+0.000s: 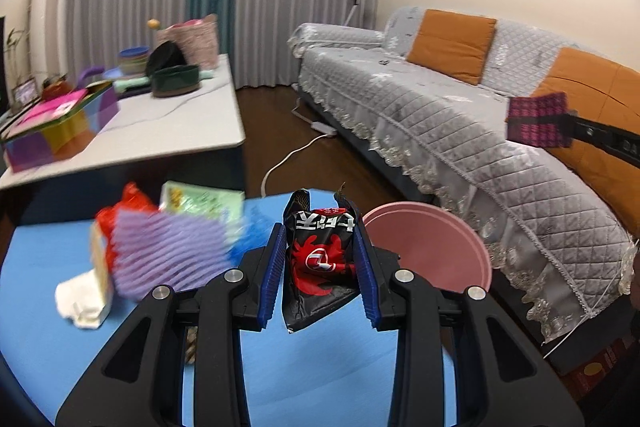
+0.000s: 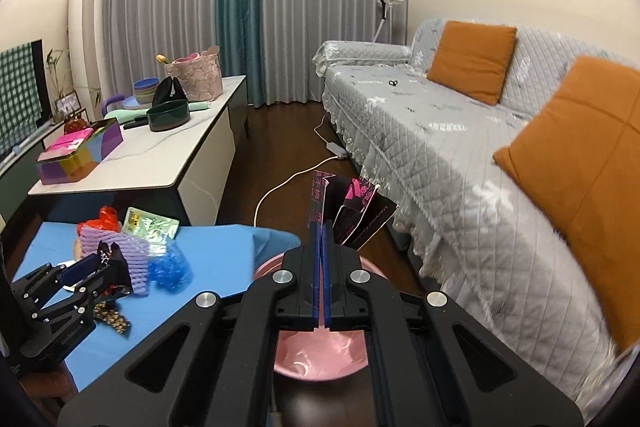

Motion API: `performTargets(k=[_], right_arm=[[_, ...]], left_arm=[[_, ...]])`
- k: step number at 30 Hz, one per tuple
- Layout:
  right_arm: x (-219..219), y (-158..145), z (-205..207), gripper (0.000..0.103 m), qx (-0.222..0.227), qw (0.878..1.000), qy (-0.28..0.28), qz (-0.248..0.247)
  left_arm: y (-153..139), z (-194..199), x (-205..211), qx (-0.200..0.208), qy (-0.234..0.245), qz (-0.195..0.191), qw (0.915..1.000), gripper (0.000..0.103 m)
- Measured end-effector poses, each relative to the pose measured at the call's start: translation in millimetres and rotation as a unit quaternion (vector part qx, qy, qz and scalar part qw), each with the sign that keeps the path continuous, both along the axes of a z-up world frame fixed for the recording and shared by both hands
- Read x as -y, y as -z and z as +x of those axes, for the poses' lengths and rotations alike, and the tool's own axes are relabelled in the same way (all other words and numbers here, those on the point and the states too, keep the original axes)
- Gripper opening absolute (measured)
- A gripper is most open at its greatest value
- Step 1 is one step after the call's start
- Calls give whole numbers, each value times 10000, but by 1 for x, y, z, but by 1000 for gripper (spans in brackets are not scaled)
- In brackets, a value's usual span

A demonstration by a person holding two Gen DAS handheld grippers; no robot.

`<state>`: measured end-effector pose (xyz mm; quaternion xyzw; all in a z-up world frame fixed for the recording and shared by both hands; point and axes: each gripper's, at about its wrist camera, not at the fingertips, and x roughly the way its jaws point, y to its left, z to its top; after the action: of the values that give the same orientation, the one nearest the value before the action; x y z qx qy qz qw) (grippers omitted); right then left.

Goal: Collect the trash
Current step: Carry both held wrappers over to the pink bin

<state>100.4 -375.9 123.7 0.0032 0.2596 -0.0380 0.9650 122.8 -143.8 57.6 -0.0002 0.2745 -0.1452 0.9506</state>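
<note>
Here the left gripper (image 1: 320, 263) has its jaws pinching a black-and-red snack bag (image 1: 320, 259) above the blue bench (image 1: 48, 267), beside the pink bin (image 1: 432, 247). The right gripper (image 2: 322, 267) hangs over that bin, jaws pressed together on a black-and-pink wrapper (image 2: 352, 211). More trash lies heaped on the bench: a purple sleeve (image 1: 168, 251), a green packet (image 1: 200, 201).

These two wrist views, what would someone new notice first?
Most striking is the black-and-red snack bag clamped upright in the left gripper above the blue table. Next, the right gripper pinches a black-and-pink wrapper over the pink bin. More litter is piled on the table's far side.
</note>
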Motion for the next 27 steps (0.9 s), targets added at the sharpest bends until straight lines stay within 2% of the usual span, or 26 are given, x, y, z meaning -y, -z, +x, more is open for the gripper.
performTargets(k=[3, 9, 15, 20, 27], right_arm=[[7, 3, 8, 1, 57, 9999, 64, -70], [25, 33, 20, 1, -73, 9994, 334, 95], [38, 51, 32, 1, -164, 9986, 496, 27], [45, 74, 46, 1, -468, 9975, 527, 54], [52, 85, 59, 1, -644, 9959, 630, 110]], left_arm=[[-4, 10, 18, 63, 154, -4, 9999, 34], [0, 37, 47, 61, 351, 29, 9994, 34], [16, 60, 68, -64, 491, 11, 9988, 34], [29, 76, 83, -152, 656, 102, 9977, 34], [45, 93, 99, -285, 848, 164, 9959, 34]])
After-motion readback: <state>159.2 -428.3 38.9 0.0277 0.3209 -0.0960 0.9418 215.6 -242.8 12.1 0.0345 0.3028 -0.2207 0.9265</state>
